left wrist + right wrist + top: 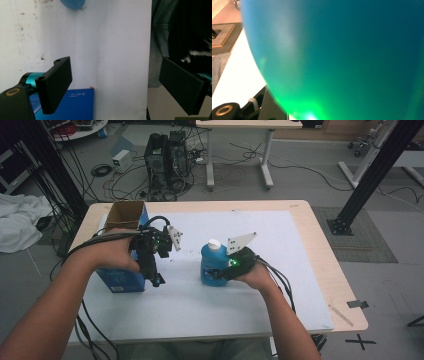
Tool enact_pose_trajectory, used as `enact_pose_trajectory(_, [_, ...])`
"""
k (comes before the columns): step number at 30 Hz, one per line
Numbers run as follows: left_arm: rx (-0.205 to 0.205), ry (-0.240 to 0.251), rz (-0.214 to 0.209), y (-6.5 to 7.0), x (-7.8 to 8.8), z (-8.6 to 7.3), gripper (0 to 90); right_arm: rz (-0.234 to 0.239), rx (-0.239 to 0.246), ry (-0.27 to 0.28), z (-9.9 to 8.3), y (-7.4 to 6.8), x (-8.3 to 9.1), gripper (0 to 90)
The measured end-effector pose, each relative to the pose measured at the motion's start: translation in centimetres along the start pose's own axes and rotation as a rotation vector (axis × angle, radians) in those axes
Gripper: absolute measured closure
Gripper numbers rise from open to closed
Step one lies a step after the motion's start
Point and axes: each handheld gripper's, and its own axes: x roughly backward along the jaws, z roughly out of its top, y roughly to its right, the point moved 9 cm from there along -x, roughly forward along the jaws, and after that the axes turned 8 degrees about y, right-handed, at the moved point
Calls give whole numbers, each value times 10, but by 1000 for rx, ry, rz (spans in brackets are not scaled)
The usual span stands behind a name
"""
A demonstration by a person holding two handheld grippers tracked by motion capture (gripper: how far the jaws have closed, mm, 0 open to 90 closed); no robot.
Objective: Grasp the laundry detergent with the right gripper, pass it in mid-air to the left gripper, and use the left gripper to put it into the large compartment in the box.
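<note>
Blue bottle (212, 265) w/ white cap (214, 243) stands upright near bench centre, on the white mat (240, 305). Right gripper (220, 272) is at its 3 o'clock side, fingers clamped on the lower body; person's right hand (257, 272) wraps the gripper from 4 o'clock. In the right gripper view the bottle (337, 57) sits hard against the lens, blue-green, lit by a green glow at the bottom; a bit of the gripper's own black frame shows at lower left, finger pads hidden behind the bottle.

At the bottle's 9 o'clock, apart from it, is the left gripper (156, 281), pointing down toward the mat w/ left hand (112, 252) around its body. Its fingers are apart, nothing between them: the left gripper view shows both black fingers (56, 85) wide w/ bare mat in the gap.

Just beyond the left gripper, at its 9 o'clock, a blue carton (122, 277) stands on the mat, top open, brown inside. Its blue corner (75, 105) shows below the left finger in the left gripper view; the bottle's blue base (72, 3) at 12 o'clock there.

Bench (320, 255) is light wood. On the floor beyond it at 12 o'clock: a PC tower (167, 162), cables, a second table's legs (239, 157).
</note>
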Motion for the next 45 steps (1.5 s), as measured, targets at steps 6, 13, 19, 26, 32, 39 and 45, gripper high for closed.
enact_pose_trajectory(6, [-5,-15,6,-1,4,6,116,31,32,-7,19,-14,13,459])
enact_pose_trajectory(13, [-14,-25,8,1,13,15,117,59,82,-21,37,-29,24,459])
enact_pose_trajectory(19, [-24,-29,24,5,20,25,116,85,95,-44,42,-41,25,458])
enact_pose_trajectory(26, [-43,-44,20,12,21,37,116,109,104,-47,46,-52,16,457])
enact_pose_trajectory(32, [-52,-52,14,18,16,44,116,145,127,-51,46,-59,0,457])
enact_pose_trajectory(39, [-52,-76,24,20,12,45,117,170,134,-50,47,-67,-18,456])
enact_pose_trajectory(45, [-52,-69,28,22,11,44,117,195,123,-48,50,-73,-33,456])
